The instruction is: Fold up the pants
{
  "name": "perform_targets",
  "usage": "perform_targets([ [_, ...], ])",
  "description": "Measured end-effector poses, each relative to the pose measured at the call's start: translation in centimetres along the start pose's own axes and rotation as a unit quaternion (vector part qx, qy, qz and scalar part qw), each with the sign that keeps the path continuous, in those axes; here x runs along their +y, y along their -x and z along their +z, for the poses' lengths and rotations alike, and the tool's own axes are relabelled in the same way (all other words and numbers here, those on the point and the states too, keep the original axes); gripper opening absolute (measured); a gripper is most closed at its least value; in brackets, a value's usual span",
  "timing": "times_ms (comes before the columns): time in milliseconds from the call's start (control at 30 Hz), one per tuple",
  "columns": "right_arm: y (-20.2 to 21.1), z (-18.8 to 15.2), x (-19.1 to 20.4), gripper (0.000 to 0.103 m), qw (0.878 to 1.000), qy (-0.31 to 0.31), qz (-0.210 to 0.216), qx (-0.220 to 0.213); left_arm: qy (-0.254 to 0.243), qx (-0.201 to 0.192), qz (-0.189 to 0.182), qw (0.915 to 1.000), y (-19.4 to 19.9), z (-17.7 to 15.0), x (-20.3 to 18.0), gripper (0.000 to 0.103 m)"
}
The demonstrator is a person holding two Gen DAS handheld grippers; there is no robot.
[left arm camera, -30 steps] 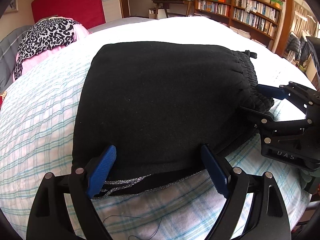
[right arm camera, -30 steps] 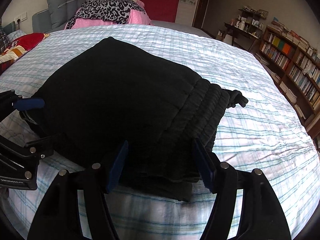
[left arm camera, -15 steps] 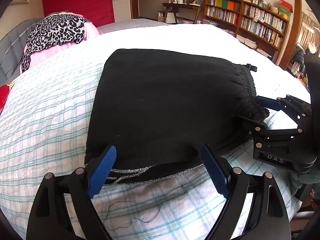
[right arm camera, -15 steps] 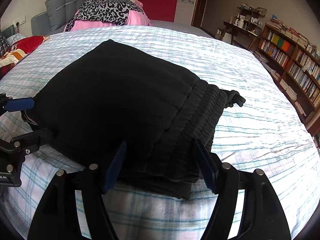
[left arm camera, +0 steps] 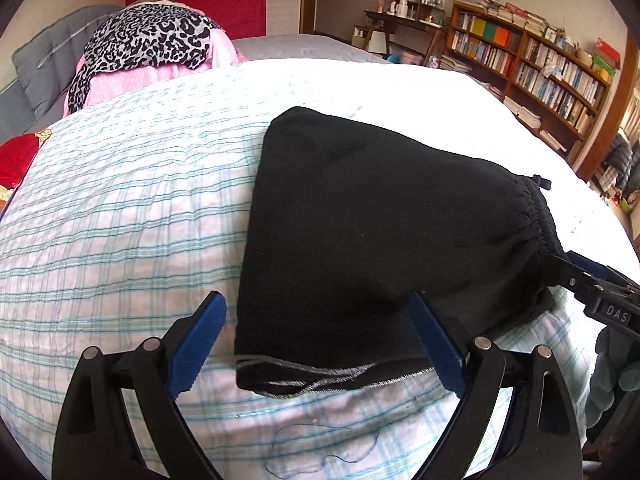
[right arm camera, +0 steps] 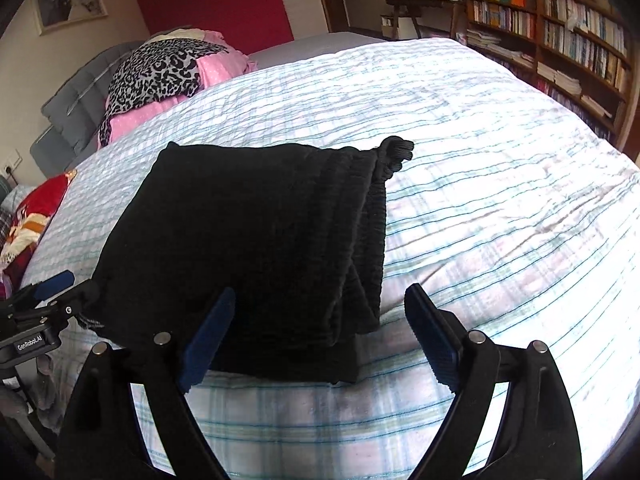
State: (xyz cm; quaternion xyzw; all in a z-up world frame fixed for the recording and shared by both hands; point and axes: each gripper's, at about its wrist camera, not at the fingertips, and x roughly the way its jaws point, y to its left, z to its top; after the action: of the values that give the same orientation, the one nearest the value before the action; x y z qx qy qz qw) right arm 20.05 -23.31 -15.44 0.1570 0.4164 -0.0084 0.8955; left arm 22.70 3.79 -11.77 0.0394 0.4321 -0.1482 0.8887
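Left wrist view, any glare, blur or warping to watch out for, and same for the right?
Left wrist view: far bedsheet blown out white, black pants nearly featureless. Right wrist view: sheet glares at right, bookshelf bows from fisheye. Both sharp.

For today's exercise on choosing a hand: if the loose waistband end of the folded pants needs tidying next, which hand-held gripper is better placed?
Probably the right hand-held gripper. The gathered waistband of the black pants lies just ahead of its opening jaws, while the left hand-held gripper faces the hem corner at the other end.
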Motion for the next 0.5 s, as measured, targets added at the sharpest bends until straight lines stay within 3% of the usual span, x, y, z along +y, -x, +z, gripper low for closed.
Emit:
perform_targets([
  [233, -2.6, 2.0, -1.7, 0.094, 0.998, -0.052, 0.034, 0.031, 0.064, 0.019, -0.022, 0.9975, -1.8, 2.2, 3.7, 0.094],
  [500, -5.0, 2.4, -2.8, 0.098, 0.991, -0.086, 0.078, 0.064, 0.146, 0.076, -0.095, 0.9818, -5.5, 3.7, 7.6, 0.094],
])
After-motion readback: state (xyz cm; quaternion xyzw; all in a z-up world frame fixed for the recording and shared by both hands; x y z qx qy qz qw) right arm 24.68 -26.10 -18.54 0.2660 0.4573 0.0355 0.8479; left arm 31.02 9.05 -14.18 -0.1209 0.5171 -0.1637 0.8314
